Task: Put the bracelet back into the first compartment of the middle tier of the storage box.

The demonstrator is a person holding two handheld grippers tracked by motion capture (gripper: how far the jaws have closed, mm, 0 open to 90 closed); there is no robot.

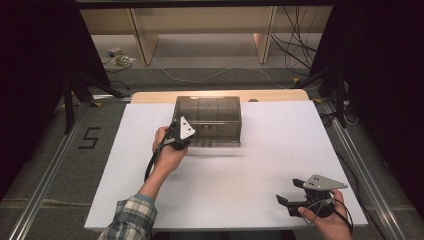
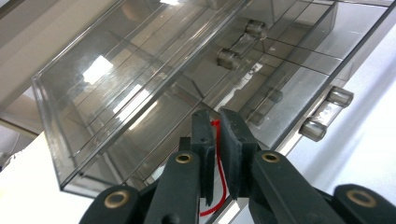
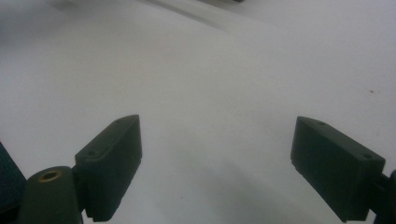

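A smoky see-through drawer box point(image 1: 207, 119) stands at the back middle of the white table point(image 1: 225, 170). My left gripper point(image 1: 175, 132) is at the box's front left corner. In the left gripper view its jaws point(image 2: 217, 123) are pressed nearly together on a thin red string point(image 2: 223, 179), right against the box wall point(image 2: 116, 98). Clear cylindrical drawer handles point(image 2: 327, 114) stick out of the drawer fronts. My right gripper point(image 1: 291, 192) rests low at the table's front right, held by a hand. Its jaws point(image 3: 217, 123) stand wide open over bare white table point(image 3: 210, 70), holding nothing.
Beyond the table lie grey carpet, metal rails, a floor mark shaped like a 5 point(image 1: 89, 137), loose cables point(image 1: 295, 50) and wooden furniture legs point(image 1: 142, 42). A plaid sleeve point(image 1: 130, 220) enters from the bottom left.
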